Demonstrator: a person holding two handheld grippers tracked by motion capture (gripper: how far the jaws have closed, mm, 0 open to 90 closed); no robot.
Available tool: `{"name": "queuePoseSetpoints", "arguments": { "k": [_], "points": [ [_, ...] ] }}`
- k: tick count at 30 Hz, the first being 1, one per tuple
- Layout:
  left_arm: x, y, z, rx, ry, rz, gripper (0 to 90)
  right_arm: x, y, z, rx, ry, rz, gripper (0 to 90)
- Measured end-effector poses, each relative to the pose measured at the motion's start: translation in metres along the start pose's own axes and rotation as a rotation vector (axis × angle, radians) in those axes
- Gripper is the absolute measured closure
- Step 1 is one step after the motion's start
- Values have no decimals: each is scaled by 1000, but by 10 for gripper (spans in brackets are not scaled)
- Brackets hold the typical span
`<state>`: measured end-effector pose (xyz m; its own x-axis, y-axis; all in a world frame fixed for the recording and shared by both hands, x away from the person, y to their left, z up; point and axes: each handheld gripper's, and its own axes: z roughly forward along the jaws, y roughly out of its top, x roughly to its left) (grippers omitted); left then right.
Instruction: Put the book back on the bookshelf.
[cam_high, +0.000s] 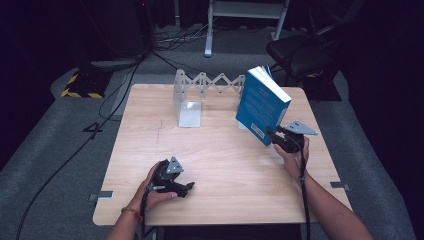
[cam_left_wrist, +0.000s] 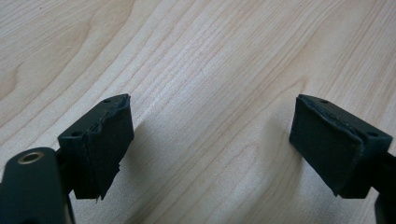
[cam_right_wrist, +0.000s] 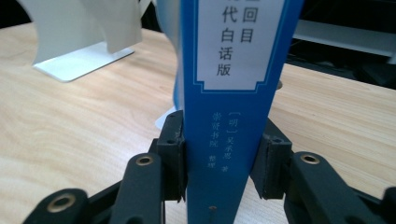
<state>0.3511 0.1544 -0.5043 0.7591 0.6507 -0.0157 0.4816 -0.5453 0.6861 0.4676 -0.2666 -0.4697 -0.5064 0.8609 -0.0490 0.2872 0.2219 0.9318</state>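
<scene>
A pale wooden counter (cam_high: 215, 165) fills the middle, bare across its near half. At its far edge stands a white folding rack (cam_high: 207, 87), zigzag links stretched sideways, its flat foot plate (cam_high: 190, 114) resting on the wood. Beyond, grey carpet with black cables (cam_high: 115, 90) trailing across it, a yellow-and-black striped base (cam_high: 80, 86) at left, a dark chair (cam_high: 305, 52) at right.

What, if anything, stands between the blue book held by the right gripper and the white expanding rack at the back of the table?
Nothing visible does. The right gripper is clamped on the blue book at its spine, holding it tilted beside the rack's right end. Only bare table lies between them.
</scene>
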Motion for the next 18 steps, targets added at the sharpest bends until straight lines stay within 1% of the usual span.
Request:
{"name": "queuePoseSetpoints", "arguments": {
  "k": [3, 4, 8, 9, 11, 13, 15, 18],
  "points": [
    [0, 1, 0, -1, 5, 2, 136, 5, 2, 4, -4, -24, 23, 619],
    [0, 1, 0, -1, 3, 3, 136, 6, 2, 6, -8, -39, 35, 619],
    [0, 1, 1, -4, -6, -5, 135, 13, 6, 14, -4, -76, 43, 619],
    [0, 1, 1, -3, -7, -4, 135, 15, 7, 15, -2, -79, 43, 619],
    [0, 1, 1, -3, -7, -3, 135, 17, 8, 20, -10, -95, 50, 619],
    [0, 1, 1, -3, -7, -3, 135, 19, 9, 23, -16, -104, 40, 618],
    [0, 1, 1, -3, -7, -3, 135, 18, 9, 24, -17, -103, 48, 618],
    [0, 1, 1, -4, -7, -3, 135, 14, 9, 22, -7, -90, 45, 618]
  ]
}}
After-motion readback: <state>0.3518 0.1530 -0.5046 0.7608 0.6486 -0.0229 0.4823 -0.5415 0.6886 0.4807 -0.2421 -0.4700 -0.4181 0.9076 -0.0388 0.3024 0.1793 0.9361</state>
